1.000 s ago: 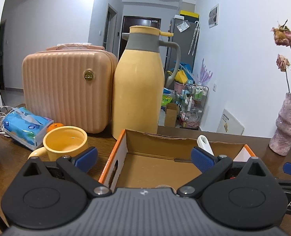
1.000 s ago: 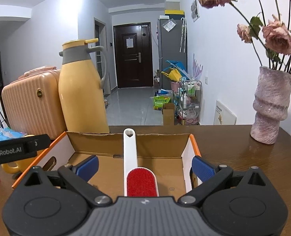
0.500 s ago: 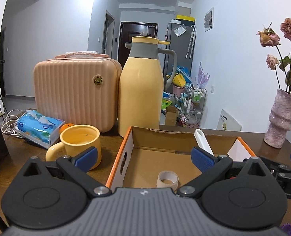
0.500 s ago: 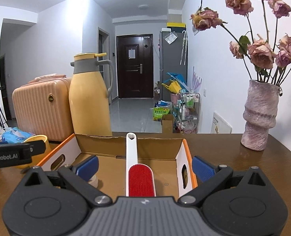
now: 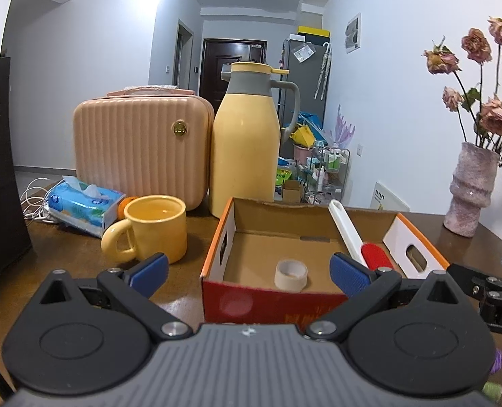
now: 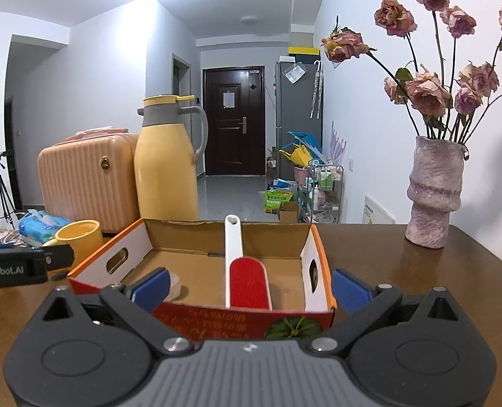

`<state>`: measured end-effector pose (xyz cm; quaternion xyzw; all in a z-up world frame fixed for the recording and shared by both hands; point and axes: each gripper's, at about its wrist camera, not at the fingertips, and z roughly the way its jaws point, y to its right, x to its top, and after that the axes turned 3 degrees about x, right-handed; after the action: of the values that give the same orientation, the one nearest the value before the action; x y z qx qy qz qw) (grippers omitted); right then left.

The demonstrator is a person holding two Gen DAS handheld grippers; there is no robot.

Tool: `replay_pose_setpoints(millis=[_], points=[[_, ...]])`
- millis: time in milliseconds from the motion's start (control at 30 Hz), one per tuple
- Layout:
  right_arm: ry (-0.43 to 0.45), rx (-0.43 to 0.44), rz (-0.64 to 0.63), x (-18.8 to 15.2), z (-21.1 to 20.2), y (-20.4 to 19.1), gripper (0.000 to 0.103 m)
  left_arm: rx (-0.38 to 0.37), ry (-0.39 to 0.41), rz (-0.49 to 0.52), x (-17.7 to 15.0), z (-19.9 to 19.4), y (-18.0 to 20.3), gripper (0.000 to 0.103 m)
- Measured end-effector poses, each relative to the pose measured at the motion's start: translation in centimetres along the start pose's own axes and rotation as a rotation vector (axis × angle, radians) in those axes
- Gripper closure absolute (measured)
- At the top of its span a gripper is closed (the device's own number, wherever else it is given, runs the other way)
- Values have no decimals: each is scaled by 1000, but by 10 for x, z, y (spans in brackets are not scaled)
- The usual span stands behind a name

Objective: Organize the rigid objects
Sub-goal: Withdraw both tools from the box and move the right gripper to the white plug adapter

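Note:
An open cardboard box (image 5: 410, 240) with orange rims and a red front stands on the brown table; it also shows in the right wrist view (image 6: 115, 254). Inside lie a roll of beige tape (image 5: 290, 273) and a white lint brush with a red pad (image 6: 247, 281), its handle leaning on the back wall. The brush also shows in the left wrist view (image 5: 349, 234). My left gripper (image 5: 249, 271) is open and empty in front of the box. My right gripper (image 6: 249, 286) is open and empty, just before the box's front wall.
A yellow mug (image 5: 156, 229), a tissue pack (image 5: 81, 205), a peach case (image 5: 139, 146) and a yellow thermos jug (image 5: 245, 142) stand left of and behind the box. A pink vase with dried roses (image 6: 432, 193) stands at the right.
Both grippers have drawn back from over the box toward me. The box's red front wall and the tape roll have come into view. The brush stays in the box.

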<state>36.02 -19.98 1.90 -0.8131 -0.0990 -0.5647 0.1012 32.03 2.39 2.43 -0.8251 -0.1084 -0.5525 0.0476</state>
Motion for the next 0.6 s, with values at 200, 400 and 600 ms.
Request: replay_pose_setpoints(millis=[200,400,600], points=[[0,19,11,-19,-24,-6,1,-16,-17,25,-20,-19,-3,0],[-22,26,31,-41,-47,-7,1,-36,-29,47,-40,-39,-8,0],[-44,9,36,-58,-67,-10,1,-74,-29,68,-59,-64,-12,0]])
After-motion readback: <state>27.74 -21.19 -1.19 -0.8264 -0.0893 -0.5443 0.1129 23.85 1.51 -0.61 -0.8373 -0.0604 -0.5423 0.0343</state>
